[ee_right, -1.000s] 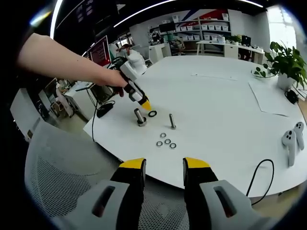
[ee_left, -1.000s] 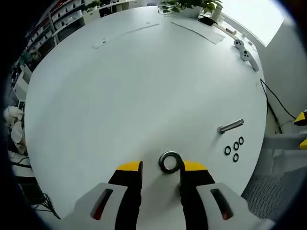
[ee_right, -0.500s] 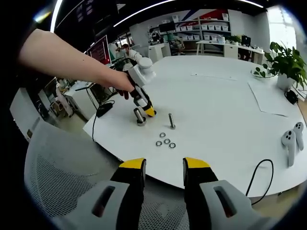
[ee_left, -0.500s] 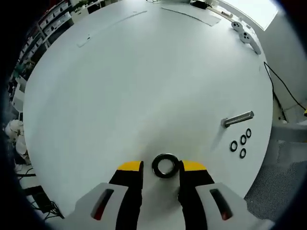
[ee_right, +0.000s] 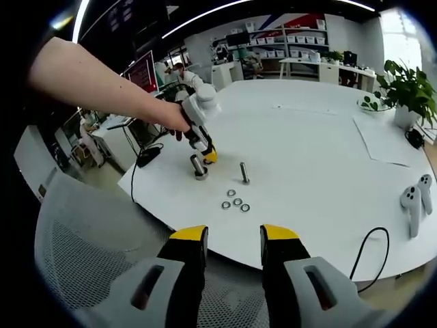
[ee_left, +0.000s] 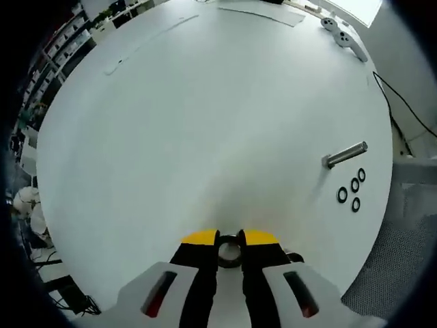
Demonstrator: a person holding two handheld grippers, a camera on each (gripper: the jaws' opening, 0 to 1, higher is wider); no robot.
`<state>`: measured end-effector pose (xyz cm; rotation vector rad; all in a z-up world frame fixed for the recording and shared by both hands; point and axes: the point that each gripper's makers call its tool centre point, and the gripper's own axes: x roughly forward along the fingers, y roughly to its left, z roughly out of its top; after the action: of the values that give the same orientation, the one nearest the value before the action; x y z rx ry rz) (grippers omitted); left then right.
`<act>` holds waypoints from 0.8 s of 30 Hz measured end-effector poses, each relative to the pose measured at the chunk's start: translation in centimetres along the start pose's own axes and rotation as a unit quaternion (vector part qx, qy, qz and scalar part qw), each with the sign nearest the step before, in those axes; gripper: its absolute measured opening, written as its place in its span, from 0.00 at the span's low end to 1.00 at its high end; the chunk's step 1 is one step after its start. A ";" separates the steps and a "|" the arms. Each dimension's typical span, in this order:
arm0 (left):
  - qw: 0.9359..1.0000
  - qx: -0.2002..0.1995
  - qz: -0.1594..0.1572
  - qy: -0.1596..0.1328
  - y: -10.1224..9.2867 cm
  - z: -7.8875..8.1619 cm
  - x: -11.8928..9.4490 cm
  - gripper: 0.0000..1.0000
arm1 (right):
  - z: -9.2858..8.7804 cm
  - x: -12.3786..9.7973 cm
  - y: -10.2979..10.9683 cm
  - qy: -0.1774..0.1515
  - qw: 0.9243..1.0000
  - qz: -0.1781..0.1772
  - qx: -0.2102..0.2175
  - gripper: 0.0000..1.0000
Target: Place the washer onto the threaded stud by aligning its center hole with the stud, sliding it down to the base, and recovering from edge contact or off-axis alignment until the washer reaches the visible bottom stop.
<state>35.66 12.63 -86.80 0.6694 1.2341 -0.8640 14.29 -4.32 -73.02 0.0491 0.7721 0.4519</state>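
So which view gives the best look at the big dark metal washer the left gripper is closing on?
The left gripper view: the big dark metal washer sits close up between the left gripper and its yellow-tipped jaws. In the right gripper view, that gripper is far off and covers the washer on the white table.

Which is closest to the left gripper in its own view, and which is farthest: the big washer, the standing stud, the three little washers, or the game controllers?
1. Big washer, between the jaws of the left gripper.
2. Three little washers and the standing stud, off to the right, side by side; too close to call.
3. Game controllers, at the table's far edge, upper right.
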 end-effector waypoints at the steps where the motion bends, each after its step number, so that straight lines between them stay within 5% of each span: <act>1: 1.000 0.004 -0.001 0.000 -0.1 -0.2 0.0 0.12 | 0.0 0.0 0.0 0.000 1.000 0.000 0.000 0.33; 10: 1.000 0.001 0.001 0.014 1.5 -2.2 -0.3 0.14 | 0.0 0.1 0.1 0.001 1.000 0.002 -0.002 0.33; 24: 0.999 0.026 0.001 0.023 0.8 -5.1 -1.0 0.22 | 0.0 0.1 0.1 0.001 1.000 0.004 -0.002 0.33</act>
<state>33.66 17.47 -86.96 0.7359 1.2557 -0.8859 14.27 -4.17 -73.03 0.0475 0.7722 0.4614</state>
